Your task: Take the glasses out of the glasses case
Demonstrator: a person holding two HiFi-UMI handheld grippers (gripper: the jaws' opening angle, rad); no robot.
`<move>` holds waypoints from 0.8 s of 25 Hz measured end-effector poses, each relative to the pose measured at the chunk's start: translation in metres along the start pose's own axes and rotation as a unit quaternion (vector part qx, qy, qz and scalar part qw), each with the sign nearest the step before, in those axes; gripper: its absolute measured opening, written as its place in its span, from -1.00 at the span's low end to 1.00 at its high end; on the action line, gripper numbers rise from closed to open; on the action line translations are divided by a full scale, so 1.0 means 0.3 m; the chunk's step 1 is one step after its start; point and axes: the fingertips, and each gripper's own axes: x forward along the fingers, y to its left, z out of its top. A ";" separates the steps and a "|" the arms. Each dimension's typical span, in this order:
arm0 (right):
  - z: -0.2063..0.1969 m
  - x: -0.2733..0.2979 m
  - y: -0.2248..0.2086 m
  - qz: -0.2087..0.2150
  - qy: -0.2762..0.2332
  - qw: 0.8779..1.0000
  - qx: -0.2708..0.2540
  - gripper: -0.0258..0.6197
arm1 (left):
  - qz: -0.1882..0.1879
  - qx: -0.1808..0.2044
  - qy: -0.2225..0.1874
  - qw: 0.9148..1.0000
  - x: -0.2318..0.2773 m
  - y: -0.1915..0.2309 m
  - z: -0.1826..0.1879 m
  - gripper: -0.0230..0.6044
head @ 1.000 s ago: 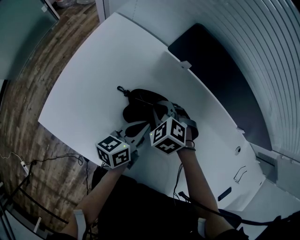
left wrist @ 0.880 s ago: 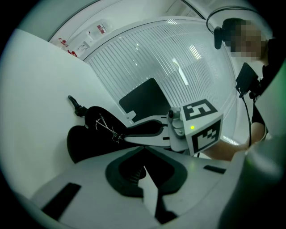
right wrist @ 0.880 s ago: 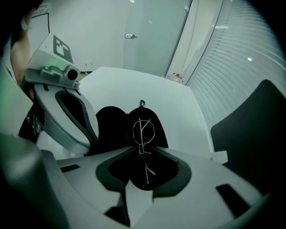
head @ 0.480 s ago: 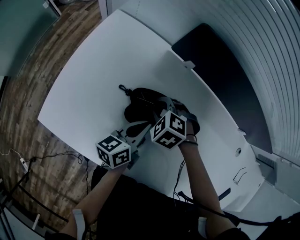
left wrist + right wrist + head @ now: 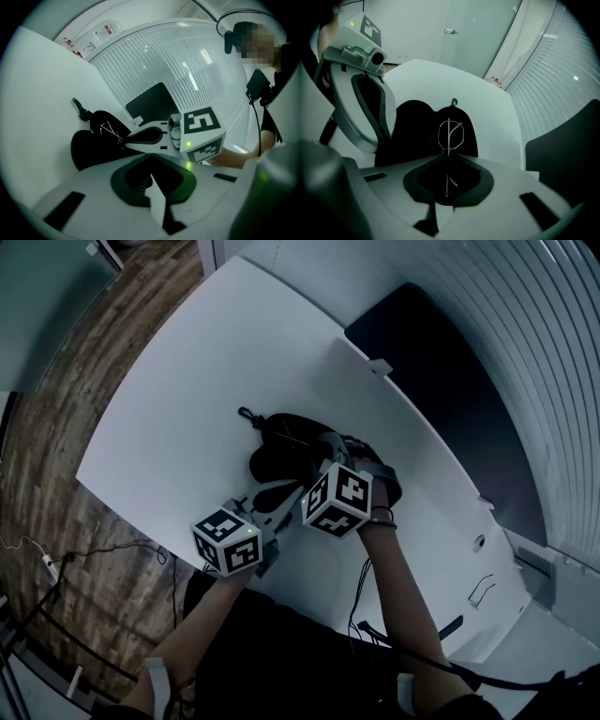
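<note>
Glasses (image 5: 450, 133), thin wire frame, upright over the open glasses case (image 5: 412, 136) near the table's (image 5: 178, 399) near edge. Right gripper (image 5: 449, 158) fingers clamped on the frame. Left gripper (image 5: 150, 158) fingers closed, apparently pinching the case rim. Lift straight and slow, case pinned; frame may snag the lining.

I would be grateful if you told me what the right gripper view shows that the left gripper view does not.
Only the right gripper view looks along the right gripper, jaws shut on the wire glasses. Only the left gripper view looks along the left gripper, shut on the edge of the glasses case, and shows the other's marker cube. Both show that open black case on the white table.
</note>
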 end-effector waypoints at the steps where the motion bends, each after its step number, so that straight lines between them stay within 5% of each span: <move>1: -0.002 -0.001 0.001 0.000 0.000 1.000 0.000 -0.80 | 0.000 0.000 0.000 1.000 0.000 0.000 0.000 -0.90; 20: 0.018 -0.075 -0.011 -0.012 -0.030 0.999 0.042 -0.82 | 0.003 0.005 0.008 1.000 -0.007 -0.009 -0.008 -0.90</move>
